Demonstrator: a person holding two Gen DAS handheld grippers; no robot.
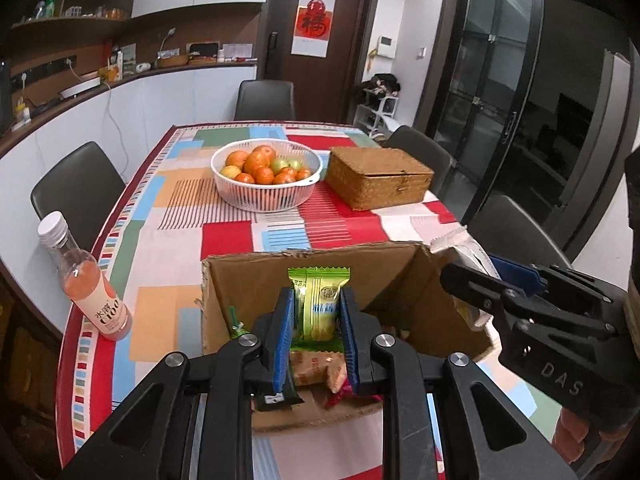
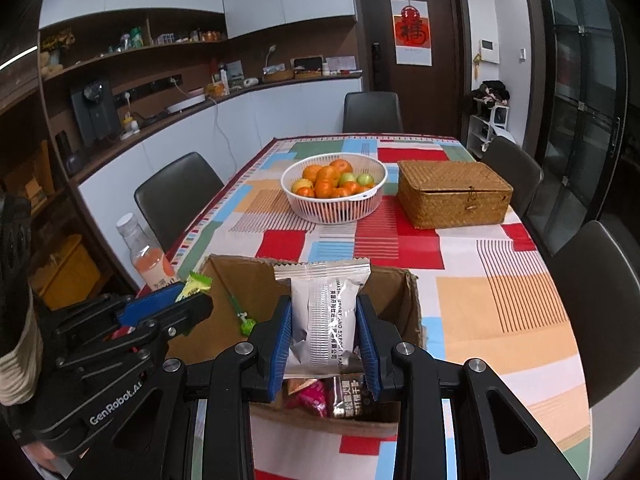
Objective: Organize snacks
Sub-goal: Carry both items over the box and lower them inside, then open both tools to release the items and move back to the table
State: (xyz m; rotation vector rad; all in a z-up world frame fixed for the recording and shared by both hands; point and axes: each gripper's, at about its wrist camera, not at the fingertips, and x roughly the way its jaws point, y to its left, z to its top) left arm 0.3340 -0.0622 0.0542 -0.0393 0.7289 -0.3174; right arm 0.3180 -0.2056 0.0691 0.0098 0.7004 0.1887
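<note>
Two tongs are seen: left tongs (image 1: 316,320) are clamped on one green snack packet (image 1: 319,304), right tongs (image 2: 323,334) on one silver packet (image 2: 322,316), over one cardboard box (image 2: 400,292); one bottle (image 1: 86,280) at nine o'clock.

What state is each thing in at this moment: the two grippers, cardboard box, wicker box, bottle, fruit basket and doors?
Left gripper: shut on green snack packet.
Right gripper: shut on silver snack packet.
Cardboard box: open, snacks inside.
Wicker box: lid closed.
Bottle: upright, capped, partly full.
Fruit basket: holding fruit.
Brown door: closed.
Glass doors: closed.
</note>
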